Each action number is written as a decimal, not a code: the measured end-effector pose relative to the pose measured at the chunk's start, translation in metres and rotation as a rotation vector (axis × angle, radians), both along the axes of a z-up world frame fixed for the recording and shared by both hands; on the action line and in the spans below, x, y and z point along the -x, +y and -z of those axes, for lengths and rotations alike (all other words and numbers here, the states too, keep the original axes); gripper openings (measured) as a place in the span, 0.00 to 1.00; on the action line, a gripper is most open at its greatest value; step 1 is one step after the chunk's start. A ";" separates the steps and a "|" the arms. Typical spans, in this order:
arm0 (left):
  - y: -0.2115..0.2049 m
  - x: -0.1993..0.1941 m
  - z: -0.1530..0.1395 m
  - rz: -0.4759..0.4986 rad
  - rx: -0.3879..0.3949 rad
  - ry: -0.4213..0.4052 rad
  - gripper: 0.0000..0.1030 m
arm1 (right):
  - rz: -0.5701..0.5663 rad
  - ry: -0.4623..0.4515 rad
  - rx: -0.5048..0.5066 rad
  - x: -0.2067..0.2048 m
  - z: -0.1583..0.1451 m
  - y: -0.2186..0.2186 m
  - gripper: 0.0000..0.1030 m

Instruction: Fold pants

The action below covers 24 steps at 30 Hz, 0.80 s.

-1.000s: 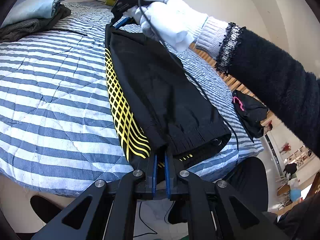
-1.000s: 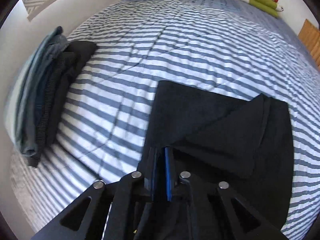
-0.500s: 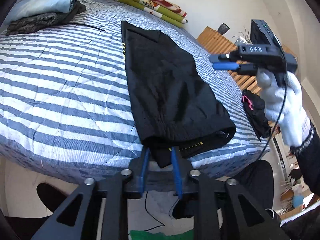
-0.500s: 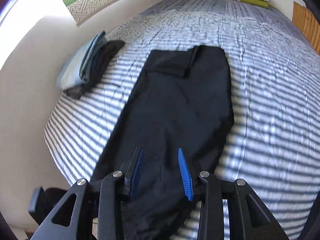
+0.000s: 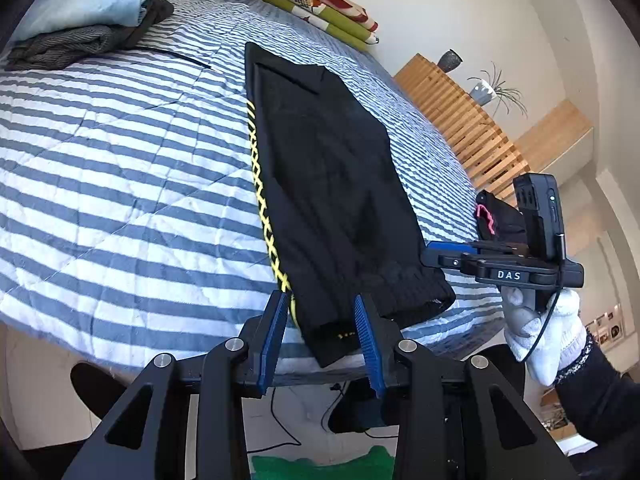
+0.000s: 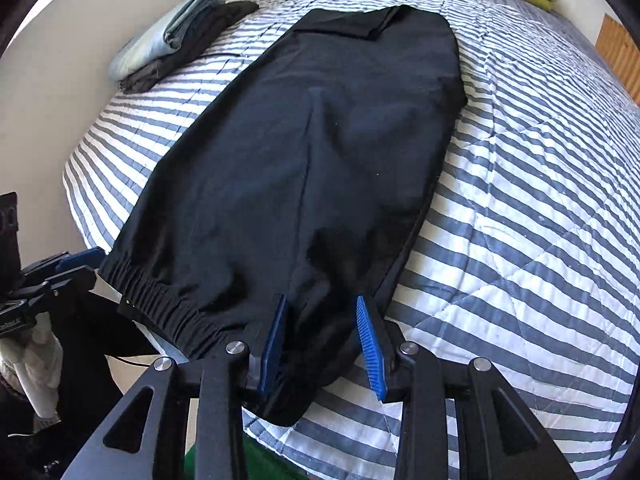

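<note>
The pants (image 5: 332, 184) lie flat and folded lengthwise on the striped bed (image 5: 120, 184), cuffs at the near edge, a yellow lattice stripe (image 5: 266, 216) showing along one side; the left gripper (image 5: 322, 334) has released, its fingers (image 5: 274, 332) parted either side of a cuff without pressing it; the right gripper (image 6: 324, 344) is likewise released above the pants' near end; a gloved hand (image 5: 548, 332) holds it; folded clothes (image 5: 88, 16) sit at the far corner.
</note>
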State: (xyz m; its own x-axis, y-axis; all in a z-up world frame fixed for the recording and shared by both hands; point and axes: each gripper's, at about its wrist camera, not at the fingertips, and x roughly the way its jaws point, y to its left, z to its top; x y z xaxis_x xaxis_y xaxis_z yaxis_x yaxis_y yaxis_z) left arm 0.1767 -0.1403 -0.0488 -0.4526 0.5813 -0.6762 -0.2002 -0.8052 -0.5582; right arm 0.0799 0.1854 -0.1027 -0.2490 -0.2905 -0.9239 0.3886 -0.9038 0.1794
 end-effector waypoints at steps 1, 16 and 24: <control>0.004 0.002 -0.002 0.005 0.010 0.007 0.35 | 0.005 0.007 0.021 -0.002 -0.005 0.004 0.32; 0.016 0.003 -0.022 0.086 0.259 0.023 0.25 | -0.093 -0.052 0.040 -0.021 0.002 -0.002 0.32; 0.064 0.124 -0.071 0.153 0.303 0.136 0.25 | 0.082 0.065 0.346 0.027 -0.026 0.008 0.32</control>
